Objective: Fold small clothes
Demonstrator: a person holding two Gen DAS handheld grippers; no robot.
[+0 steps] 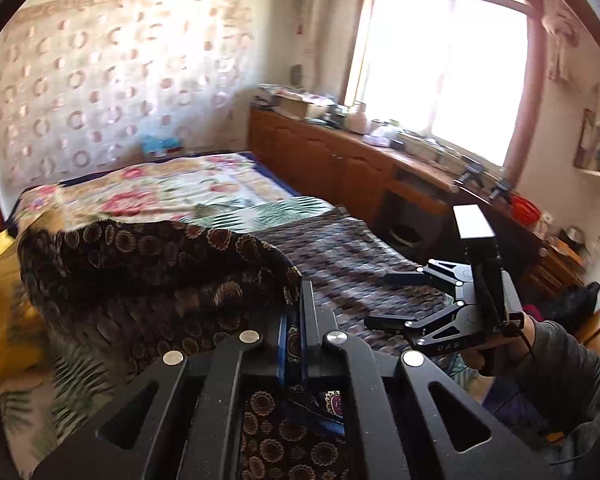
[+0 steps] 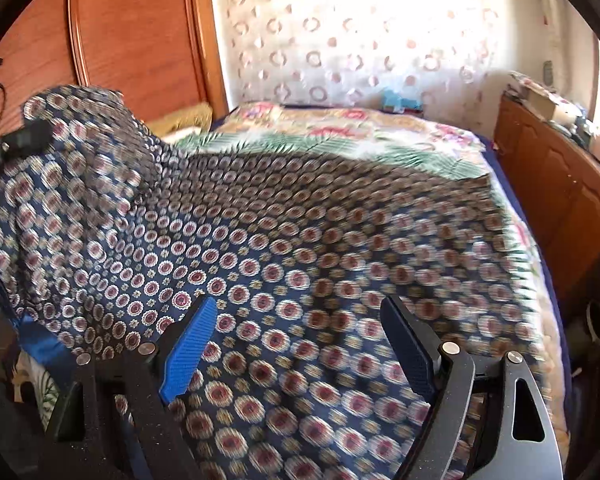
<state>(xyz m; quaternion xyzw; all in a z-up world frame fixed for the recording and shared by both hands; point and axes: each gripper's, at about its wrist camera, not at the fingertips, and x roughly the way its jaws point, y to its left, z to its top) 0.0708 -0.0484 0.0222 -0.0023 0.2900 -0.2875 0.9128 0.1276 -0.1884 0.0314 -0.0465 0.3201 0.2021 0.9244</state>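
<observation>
The left wrist view alone shows the left gripper pinching a hem of the navy medallion-print cloth garment, lifted over the floral-quilted bed. In the right wrist view the right gripper stands spread above the garment, nothing between its blue pads. Open quilt lies beyond the garment's far edge.

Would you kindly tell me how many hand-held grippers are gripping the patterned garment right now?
1. The left hand-held gripper is shut on the navy medallion-print garment, lifting its edge. The right hand-held gripper hangs open above the cloth, gripping nothing. The bed lies beneath.
</observation>
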